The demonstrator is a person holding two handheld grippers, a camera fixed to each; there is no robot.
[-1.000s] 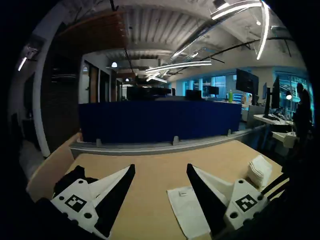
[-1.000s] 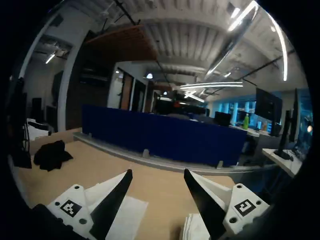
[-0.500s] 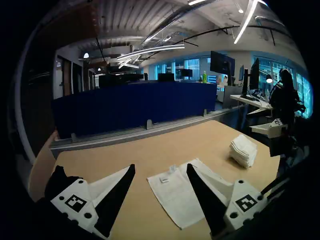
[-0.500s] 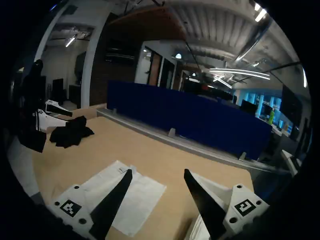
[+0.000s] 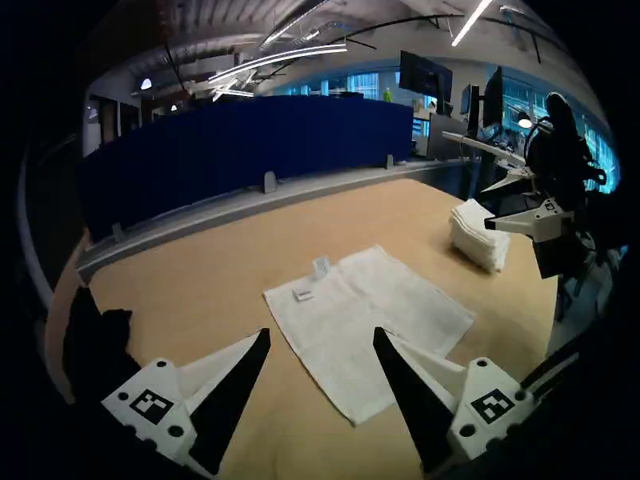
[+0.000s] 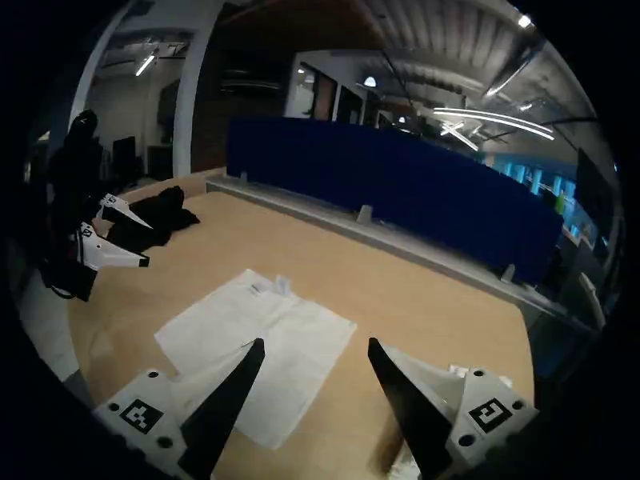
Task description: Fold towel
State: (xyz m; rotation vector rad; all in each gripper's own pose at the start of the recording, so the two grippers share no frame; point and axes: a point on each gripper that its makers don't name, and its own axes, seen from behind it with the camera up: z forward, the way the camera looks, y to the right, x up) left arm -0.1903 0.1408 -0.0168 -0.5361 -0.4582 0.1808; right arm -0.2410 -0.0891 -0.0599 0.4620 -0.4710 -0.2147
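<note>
A white towel lies spread flat on the wooden table, with two small tags near its far edge. My left gripper hovers open above the towel's near edge, nothing between its fingers. From the other side the same towel lies below my right gripper, which is also open and holds nothing. The right gripper view also has the left gripper at the table's left edge, held by a person in dark clothes. In the left gripper view the right gripper is at the far right.
A stack of folded white towels sits near the table's right edge. A crumpled black cloth lies at the left corner, seen again as the black cloth. A blue partition runs along the table's far side.
Both grippers have tipped down toward the table over the last second. The flat towel, first barely visible, now lies in full view under both. Both stay open.
</note>
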